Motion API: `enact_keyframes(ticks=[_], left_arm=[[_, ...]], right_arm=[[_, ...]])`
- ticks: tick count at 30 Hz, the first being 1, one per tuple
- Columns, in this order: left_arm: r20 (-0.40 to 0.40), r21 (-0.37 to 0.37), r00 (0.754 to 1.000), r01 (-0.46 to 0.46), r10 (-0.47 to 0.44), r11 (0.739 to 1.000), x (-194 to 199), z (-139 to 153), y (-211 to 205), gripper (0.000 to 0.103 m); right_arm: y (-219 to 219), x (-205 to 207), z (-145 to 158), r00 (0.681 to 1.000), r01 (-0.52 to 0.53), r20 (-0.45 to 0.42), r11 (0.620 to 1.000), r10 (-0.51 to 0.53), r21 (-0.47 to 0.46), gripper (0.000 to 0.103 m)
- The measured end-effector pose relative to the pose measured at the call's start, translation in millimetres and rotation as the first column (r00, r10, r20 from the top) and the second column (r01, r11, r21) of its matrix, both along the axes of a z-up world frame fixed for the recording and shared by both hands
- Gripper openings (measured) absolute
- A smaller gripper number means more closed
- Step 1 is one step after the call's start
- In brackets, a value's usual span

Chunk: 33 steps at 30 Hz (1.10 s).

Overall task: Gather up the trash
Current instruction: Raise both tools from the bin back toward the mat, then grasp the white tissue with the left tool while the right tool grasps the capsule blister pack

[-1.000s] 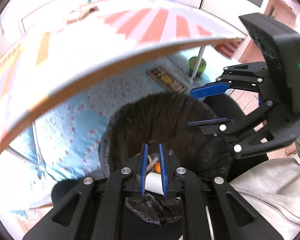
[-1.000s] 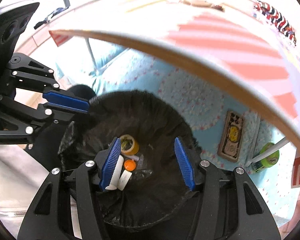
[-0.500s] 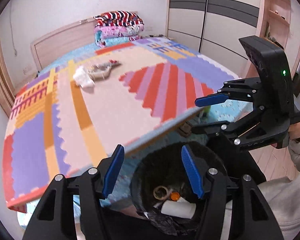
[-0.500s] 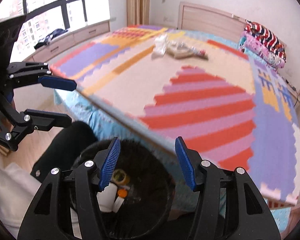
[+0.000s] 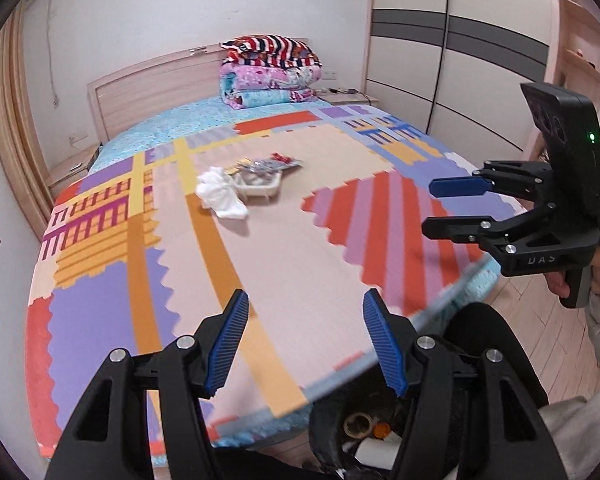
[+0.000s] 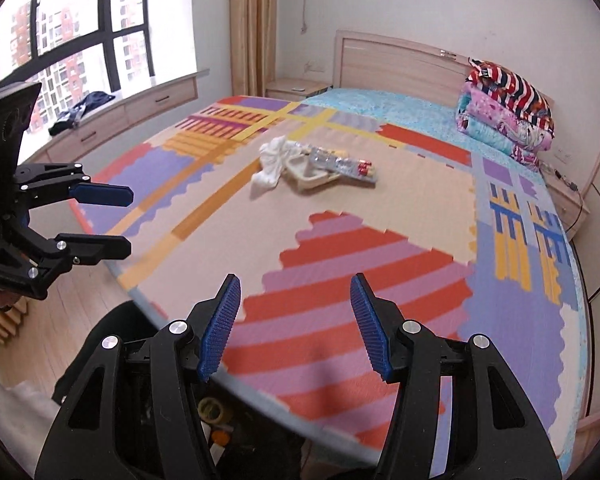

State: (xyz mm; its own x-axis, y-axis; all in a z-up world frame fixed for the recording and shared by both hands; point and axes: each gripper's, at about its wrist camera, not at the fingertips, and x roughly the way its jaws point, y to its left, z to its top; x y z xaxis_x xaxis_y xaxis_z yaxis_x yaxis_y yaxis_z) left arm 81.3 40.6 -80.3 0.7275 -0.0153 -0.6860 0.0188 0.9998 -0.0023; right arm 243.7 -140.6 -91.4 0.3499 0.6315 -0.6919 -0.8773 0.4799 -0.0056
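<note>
The only writing that can be read is the pale lettering "DAS" on the black body of the right gripper [image 5: 458,208], seen from the left wrist camera; the labels on the wrappers on the bed are too small and blurred to make out

The left gripper [image 5: 304,340] has its blue-padded jaws set moderately apart with nothing between them, and it touches nothing; it hangs above the near edge of the bed [image 5: 112,340]. The right gripper [image 6: 296,320] is likewise parted to a middling width and empty, and a hand [image 5: 580,280] grips its handle at the right of the left view

The trash lies in two places. Well up the bed, on the colourful foam mat [image 6: 340,232], sit a crumpled white tissue [image 5: 222,198], a shallow white tray [image 5: 260,184] just beside it, and a clear plastic wrapper with red ends [image 6: 340,166] resting across the tray's far side. Below the grippers, beside the bed, a black-lined trash bin [image 5: 328,420] holds a roll of tape [image 5: 357,425], a small orange cap [image 5: 381,431] and a white cylinder [image 5: 376,450]
</note>
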Motion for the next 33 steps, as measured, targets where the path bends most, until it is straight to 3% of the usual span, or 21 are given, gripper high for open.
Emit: enact_keyframes(ticks=[17,33], left_arm=[[0.032,-0.044,0.996,-0.082,0.083,0.996,69,8,67,0.057],[-0.01,-0.125,0.993,-0.122,0.122,0.985,127,-12,104,0.057]], right_arm=[[44,90,3,0.989,0.111,-0.104,0.991,-0.103,0.076,0.057],[92,154,-21,0.963,0.2,-0.193,0.979,-0.187,0.047,0.057]])
